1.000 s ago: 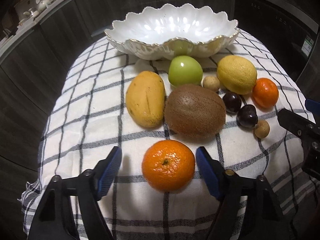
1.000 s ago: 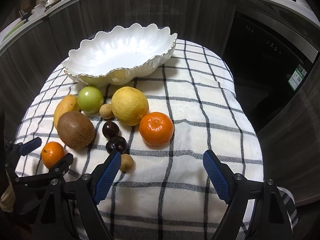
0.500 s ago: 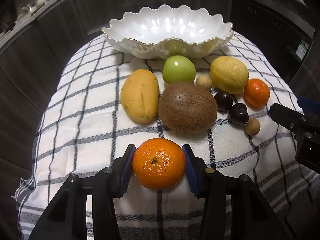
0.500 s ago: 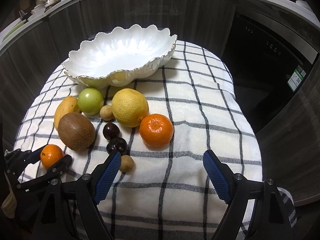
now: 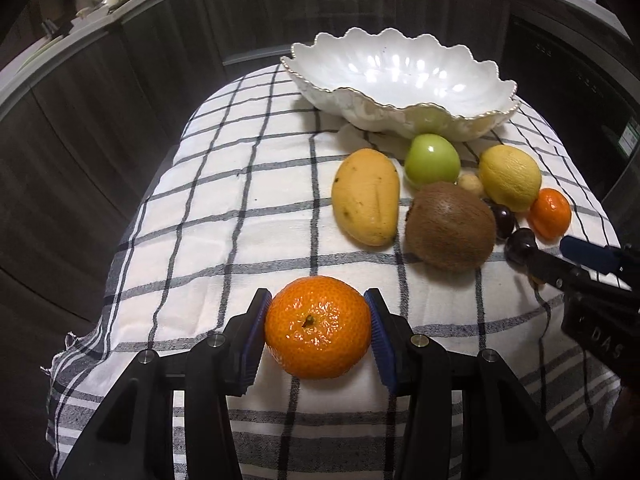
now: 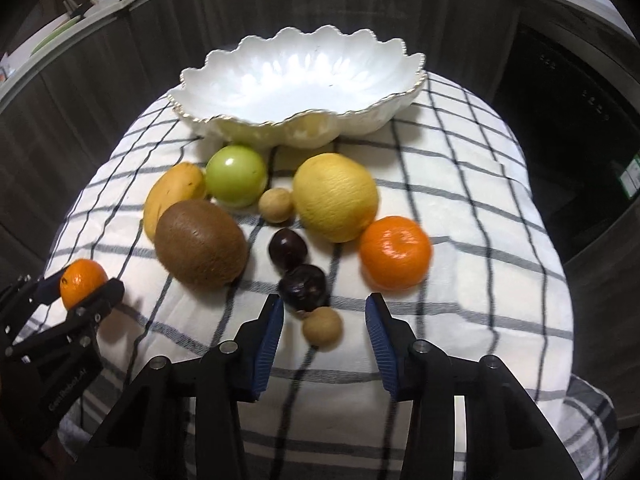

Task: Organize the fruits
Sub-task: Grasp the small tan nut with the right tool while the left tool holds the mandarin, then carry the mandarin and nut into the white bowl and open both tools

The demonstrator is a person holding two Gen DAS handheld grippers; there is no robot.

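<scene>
The bowl [image 6: 296,80] at the table's [image 6: 480,208] far edge is empty; nothing is sorted yet. Near the front edge, the left gripper [image 5: 318,330] clamps a tangerine [image 5: 318,332]. The right gripper [image 6: 325,326] is closing around a longan [image 6: 322,326], pads not yet touching.
</scene>
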